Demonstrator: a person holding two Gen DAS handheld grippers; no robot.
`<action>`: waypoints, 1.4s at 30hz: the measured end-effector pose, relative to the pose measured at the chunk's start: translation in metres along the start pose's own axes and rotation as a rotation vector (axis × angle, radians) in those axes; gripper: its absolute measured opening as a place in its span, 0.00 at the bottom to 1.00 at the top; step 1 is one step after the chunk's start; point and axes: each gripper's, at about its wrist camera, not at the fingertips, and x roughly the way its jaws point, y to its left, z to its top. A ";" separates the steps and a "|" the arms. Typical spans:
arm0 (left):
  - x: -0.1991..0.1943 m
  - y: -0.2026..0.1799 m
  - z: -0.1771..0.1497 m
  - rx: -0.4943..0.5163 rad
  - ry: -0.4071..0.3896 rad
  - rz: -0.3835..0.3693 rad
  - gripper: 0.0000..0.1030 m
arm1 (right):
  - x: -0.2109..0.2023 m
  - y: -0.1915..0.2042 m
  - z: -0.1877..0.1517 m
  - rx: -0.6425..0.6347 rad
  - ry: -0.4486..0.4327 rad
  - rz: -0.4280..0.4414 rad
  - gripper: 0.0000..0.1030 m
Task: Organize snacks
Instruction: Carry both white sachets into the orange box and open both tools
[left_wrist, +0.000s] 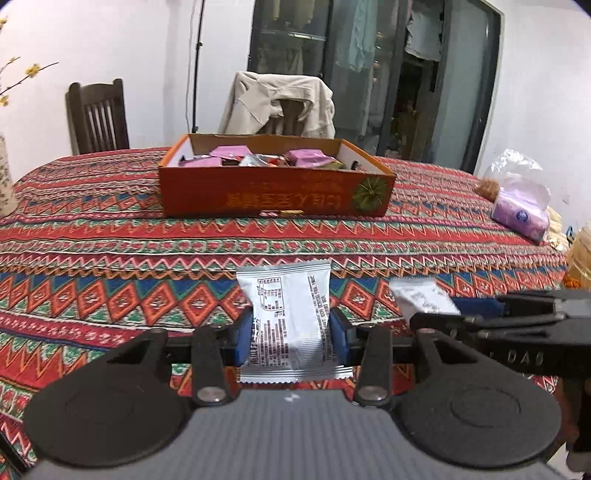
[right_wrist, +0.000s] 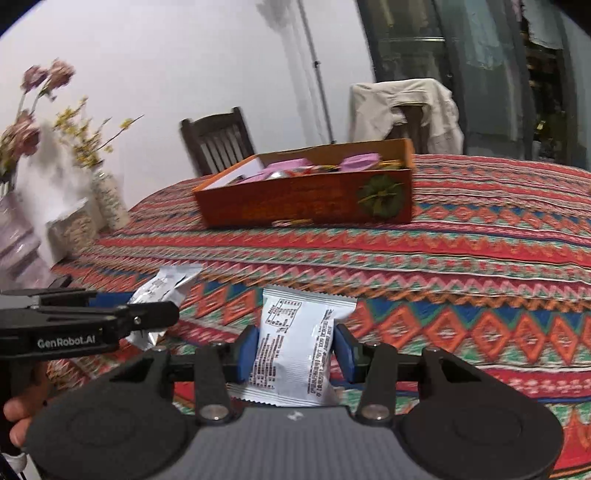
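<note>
My left gripper (left_wrist: 291, 334) is shut on a silver snack packet (left_wrist: 286, 306), held above the patterned tablecloth. My right gripper (right_wrist: 295, 350) is shut on a second silver snack packet (right_wrist: 295, 347). Each gripper shows in the other's view: the right one (left_wrist: 436, 308) at the left view's right side with its packet (left_wrist: 423, 297), the left one (right_wrist: 155, 319) at the right view's left side with its packet (right_wrist: 166, 288). An orange cardboard box (left_wrist: 273, 194) holding pink and mixed snack packets stands farther back on the table; it also shows in the right wrist view (right_wrist: 306, 206).
A purple tissue pack (left_wrist: 521, 216) and a plastic bag lie at the table's right edge. Vases with flowers (right_wrist: 107, 199) stand at the left edge. Two chairs (left_wrist: 98, 118), one draped with a beige jacket (left_wrist: 280, 103), stand behind the table.
</note>
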 end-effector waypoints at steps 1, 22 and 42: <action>-0.002 0.001 0.001 -0.001 -0.007 0.003 0.42 | 0.000 0.004 0.000 -0.007 0.001 0.004 0.42; 0.120 -0.002 0.170 -0.051 -0.060 -0.146 0.42 | 0.083 -0.076 0.179 0.006 -0.112 -0.072 0.43; 0.241 -0.025 0.192 -0.072 0.074 -0.123 0.89 | 0.129 -0.126 0.220 0.040 -0.181 -0.219 0.70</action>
